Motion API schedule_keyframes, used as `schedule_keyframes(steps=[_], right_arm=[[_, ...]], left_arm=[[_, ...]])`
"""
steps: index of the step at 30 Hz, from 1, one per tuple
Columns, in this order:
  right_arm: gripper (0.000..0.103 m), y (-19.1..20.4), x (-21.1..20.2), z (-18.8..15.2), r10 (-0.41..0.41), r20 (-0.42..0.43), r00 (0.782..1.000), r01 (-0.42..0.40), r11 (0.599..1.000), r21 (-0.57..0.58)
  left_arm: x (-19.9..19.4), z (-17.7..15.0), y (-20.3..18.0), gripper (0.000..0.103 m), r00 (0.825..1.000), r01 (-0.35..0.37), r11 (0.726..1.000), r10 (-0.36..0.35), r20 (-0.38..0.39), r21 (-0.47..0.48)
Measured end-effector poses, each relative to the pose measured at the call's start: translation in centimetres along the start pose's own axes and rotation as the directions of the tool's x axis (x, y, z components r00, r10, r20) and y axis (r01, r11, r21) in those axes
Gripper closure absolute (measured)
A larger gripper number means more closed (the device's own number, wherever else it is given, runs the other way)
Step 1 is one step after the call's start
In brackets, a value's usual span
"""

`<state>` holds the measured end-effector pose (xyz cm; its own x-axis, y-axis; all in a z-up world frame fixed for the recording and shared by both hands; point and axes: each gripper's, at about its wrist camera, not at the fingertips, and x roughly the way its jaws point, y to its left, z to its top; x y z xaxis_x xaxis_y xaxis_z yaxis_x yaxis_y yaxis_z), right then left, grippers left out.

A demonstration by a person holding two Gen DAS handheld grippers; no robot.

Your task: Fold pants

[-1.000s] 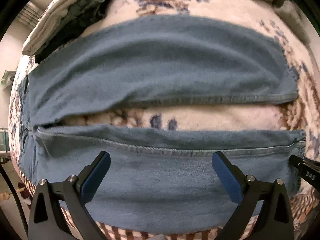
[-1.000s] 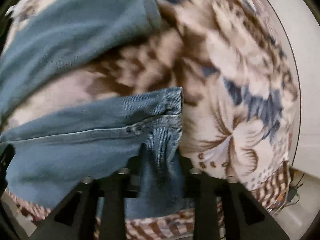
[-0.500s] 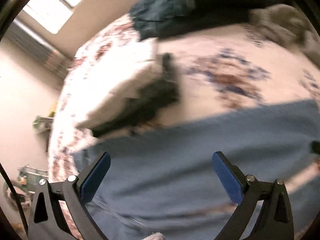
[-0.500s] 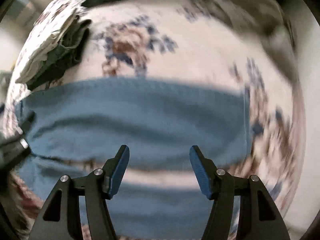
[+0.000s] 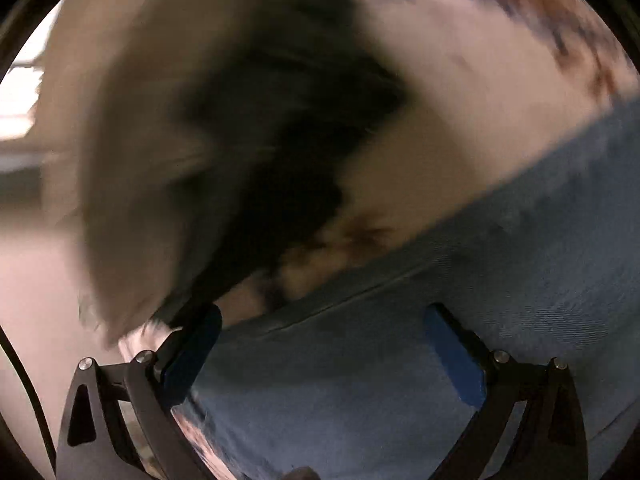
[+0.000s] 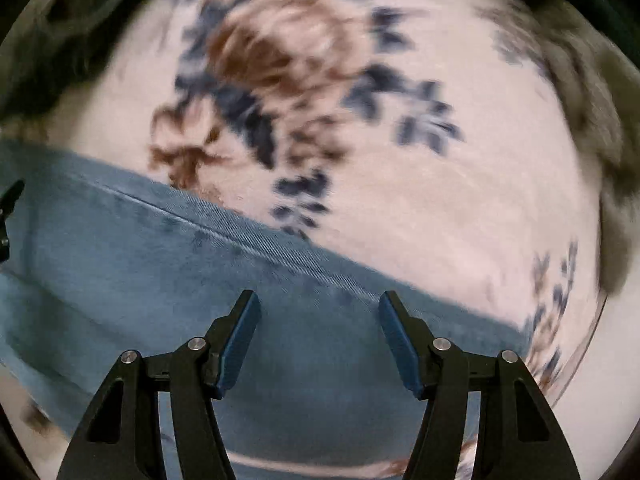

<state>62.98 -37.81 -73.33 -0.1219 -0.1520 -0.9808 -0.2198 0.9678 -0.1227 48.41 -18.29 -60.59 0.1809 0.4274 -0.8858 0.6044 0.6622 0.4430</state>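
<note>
We hold the left gripper (image 5: 322,344) with jaws spread wide and empty; the blue jeans (image 5: 460,304) lie right under and ahead of it. Our right gripper (image 6: 320,320) gapes too, over the jeans' seamed edge (image 6: 248,244). Beyond spreads the floral bedspread (image 6: 420,208); a blurred dark clothing pile (image 5: 280,140) sits farther off, ahead-left of the left gripper.

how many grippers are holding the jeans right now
0. The left gripper and right gripper both hover with jaws open over the blue denim jeans, gripping nothing.
</note>
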Motion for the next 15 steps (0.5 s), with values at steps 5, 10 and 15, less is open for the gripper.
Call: schedule_keyframes(steps=[5, 10, 15], right_arm=[[0.038, 2.9, 1.8, 1.6, -0.137, -0.013, 0.991, 0.132, 0.972, -0.193], [0.039, 2.4, 2.2, 2.6, -0.136, -0.047, 0.99, 0.121, 0.963, -0.239], [0.084, 1.5, 1.2, 2.7, -0.032, -0.036, 0.999, 0.025, 0.984, -0.175]], left_arm=[[2.6, 1.5, -1.8, 0.0, 0.997, 0.053, 0.985, -0.043, -0.065, 0.166], [3.1, 1.9, -1.8, 0.041, 0.971, 0.225, 0.958, -0.205, -0.122, 0.179], [0.9, 0.1, -2.9, 0.087, 0.952, 0.306, 0.929, -0.296, -0.078, 0.206]])
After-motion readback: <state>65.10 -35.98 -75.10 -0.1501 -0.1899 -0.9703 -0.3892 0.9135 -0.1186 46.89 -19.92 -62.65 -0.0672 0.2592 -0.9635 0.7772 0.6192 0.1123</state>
